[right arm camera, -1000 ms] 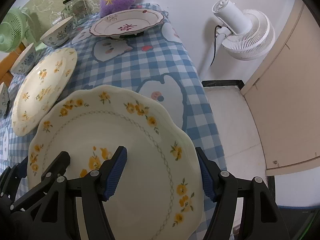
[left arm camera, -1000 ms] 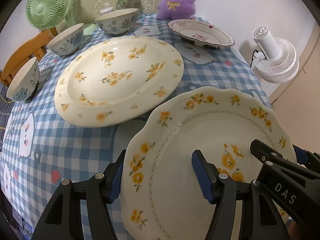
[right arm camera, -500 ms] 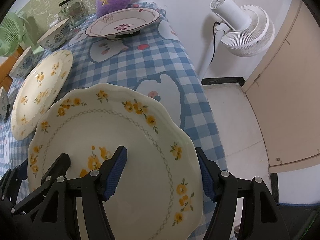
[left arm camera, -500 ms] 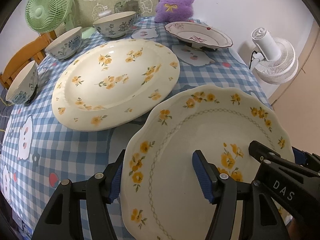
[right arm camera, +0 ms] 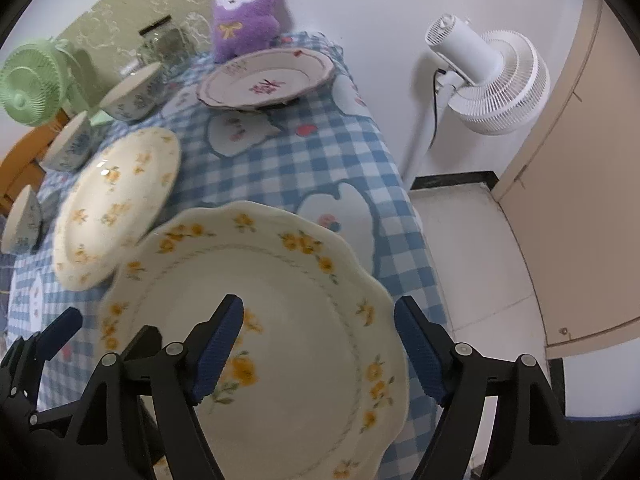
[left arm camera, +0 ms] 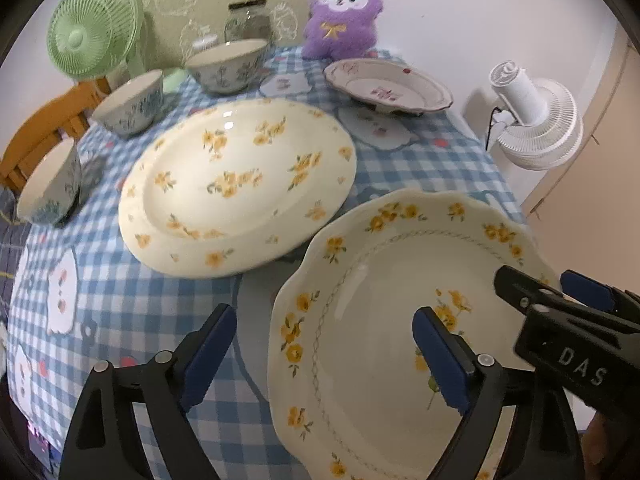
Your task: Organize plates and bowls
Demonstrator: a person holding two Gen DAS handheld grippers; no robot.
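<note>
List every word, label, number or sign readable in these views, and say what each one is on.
"DAS": white letters on the black body of the right gripper, seen in the left wrist view.
Orange tag on the purple plush toy's head: too small and blurred to read.
Glass jar at the back of the table: no label can be made out.
Nothing else readable; the scalloped plate and tablecloth carry only pictures.

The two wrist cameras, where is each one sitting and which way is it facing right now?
Left wrist: over the near left rim of the scalloped plate, facing across the table at the oval plate; its own left gripper and the right gripper show.
Right wrist: over that plate's right rim, facing the white fan; both grippers show.
Shared: both plates, purple plush.
</note>
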